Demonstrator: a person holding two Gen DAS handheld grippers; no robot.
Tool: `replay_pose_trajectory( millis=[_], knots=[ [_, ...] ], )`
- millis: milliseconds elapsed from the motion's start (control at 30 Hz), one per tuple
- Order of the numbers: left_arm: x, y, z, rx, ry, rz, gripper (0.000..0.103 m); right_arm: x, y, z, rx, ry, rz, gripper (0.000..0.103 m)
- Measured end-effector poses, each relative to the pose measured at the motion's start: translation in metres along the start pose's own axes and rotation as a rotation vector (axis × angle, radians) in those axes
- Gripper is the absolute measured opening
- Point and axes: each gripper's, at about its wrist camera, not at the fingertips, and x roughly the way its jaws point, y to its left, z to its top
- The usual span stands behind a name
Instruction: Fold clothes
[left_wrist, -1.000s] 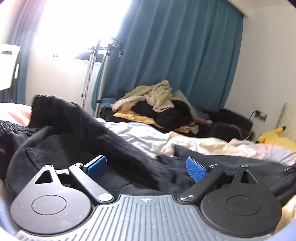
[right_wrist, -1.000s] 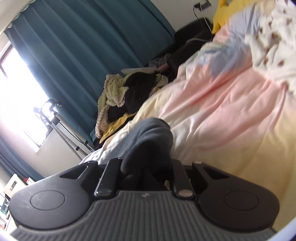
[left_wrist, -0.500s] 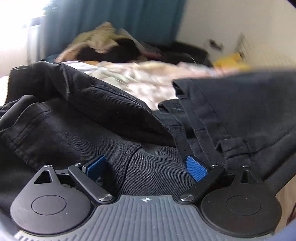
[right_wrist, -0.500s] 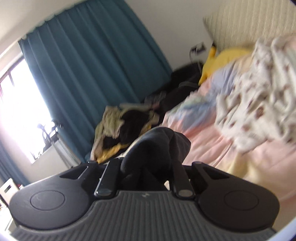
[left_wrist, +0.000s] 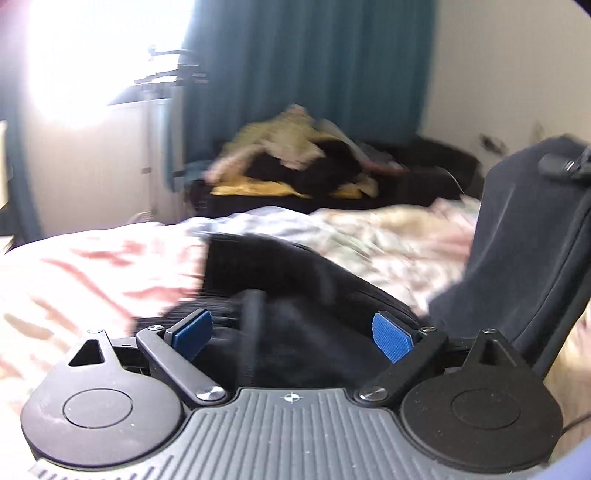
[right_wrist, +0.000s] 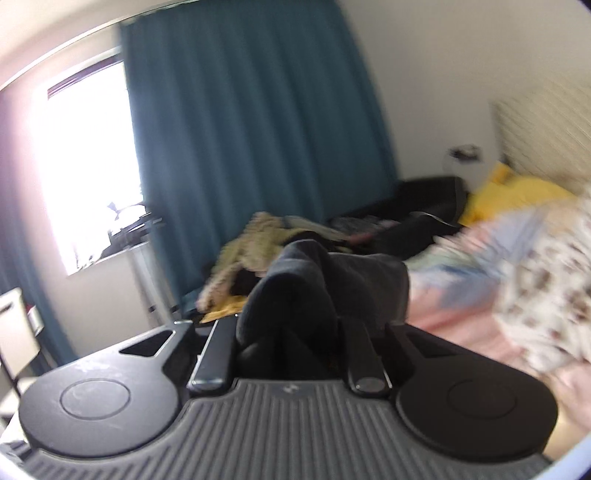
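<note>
A: Left wrist view — our left gripper (left_wrist: 291, 334) has its blue pads (left_wrist: 390, 336) spread wide, nothing pinched. Black trousers (left_wrist: 295, 288) lie bunched on the bed (left_wrist: 92, 273) directly under and between the fingers; blur hides whether cloth touches either pad.

B: Right wrist view — our right gripper (right_wrist: 290, 347) is clamped on a thick fold of the same dark cloth (right_wrist: 314, 288), which bulges up and forward past the fingers. In the left view we see that raised part hanging as a dark panel (left_wrist: 524, 258) at the right side, lifted off the bedding.

A: Edges and room. The bed's far edge runs across the middle of the left view; beyond it a low dark couch (left_wrist: 424, 184) stands against the teal curtain (left_wrist: 314, 74). Bare quilt opens to the left of the trousers, pink-patterned, and more quilt lies between the trousers and the hanging panel.

B: Toward the head end — a floral cover (right_wrist: 535, 277) and a yellow plush (right_wrist: 509, 188) near the wall.

A: Containers: only the couch carries anything, a heap of clothes (left_wrist: 291, 162), pale knit over black and yellow pieces. Contents too blurred to separate further.
</note>
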Motion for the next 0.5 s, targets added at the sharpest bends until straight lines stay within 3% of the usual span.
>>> replay_pose_trajectory(
  millis=[133,200,300,400,500],
  knots=[
    [-0.02,0.058,0.016,-0.141,-0.093,0.088,0.095,0.043,0.092,-0.027,-0.111,0.029,0.123,0.017],
    [-0.025,0.087,0.02,-0.189,-0.134,0.189,0.095,0.064,0.14,-0.047,-0.162,0.053,0.187,0.017],
    [-0.03,0.137,0.017,-0.356,-0.188,0.313,0.095,0.089,0.207,-0.085,-0.257,0.109,0.288,0.017],
    [-0.029,0.185,0.003,-0.584,-0.228,0.269,0.095,0.116,0.253,-0.135,-0.321,0.228,0.321,0.018],
    [-0.012,0.2,-0.005,-0.636,-0.187,0.27,0.095,0.137,0.272,-0.186,-0.412,0.299,0.321,0.02]
  ],
)
